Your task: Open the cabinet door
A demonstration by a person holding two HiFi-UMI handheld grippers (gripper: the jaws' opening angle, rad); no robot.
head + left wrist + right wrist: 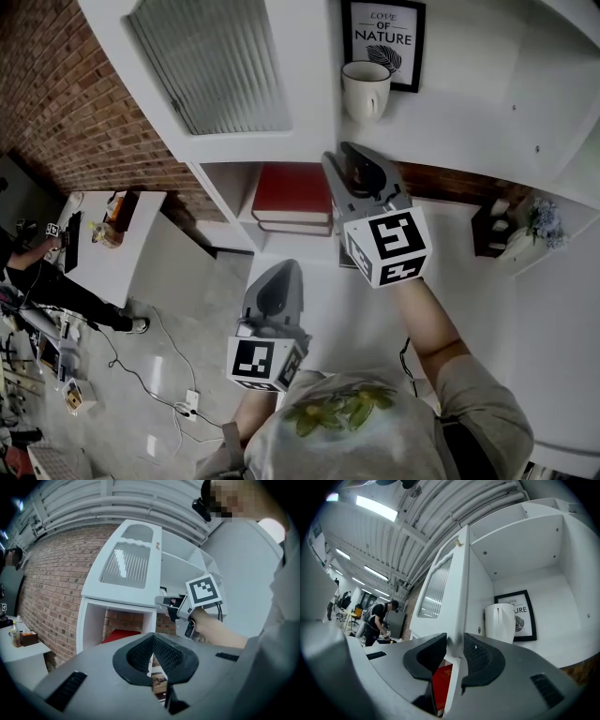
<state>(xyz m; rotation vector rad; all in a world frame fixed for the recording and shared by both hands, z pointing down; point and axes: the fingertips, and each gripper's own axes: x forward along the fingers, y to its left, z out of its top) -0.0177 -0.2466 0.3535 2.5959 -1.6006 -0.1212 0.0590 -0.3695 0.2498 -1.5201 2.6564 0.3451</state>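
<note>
The white cabinet door [216, 66] with a ribbed glass pane stands swung out from the cabinet. My right gripper [349, 161] is shut on the door's free edge near its lower corner. In the right gripper view the door edge [459, 602] runs straight up between the two pads of the right gripper [454, 645]. The left gripper view shows the door [124, 566] and the right gripper [164, 602] at its corner. My left gripper [279, 274] hangs lower, away from the door, shut and holding nothing [153, 657].
Inside the open cabinet stand a white mug [366, 89] and a framed picture [382, 42]. Red books [292, 192] lie on the shelf below. A white table [103, 253], a person [47, 281] and floor cables [178, 375] are at the left.
</note>
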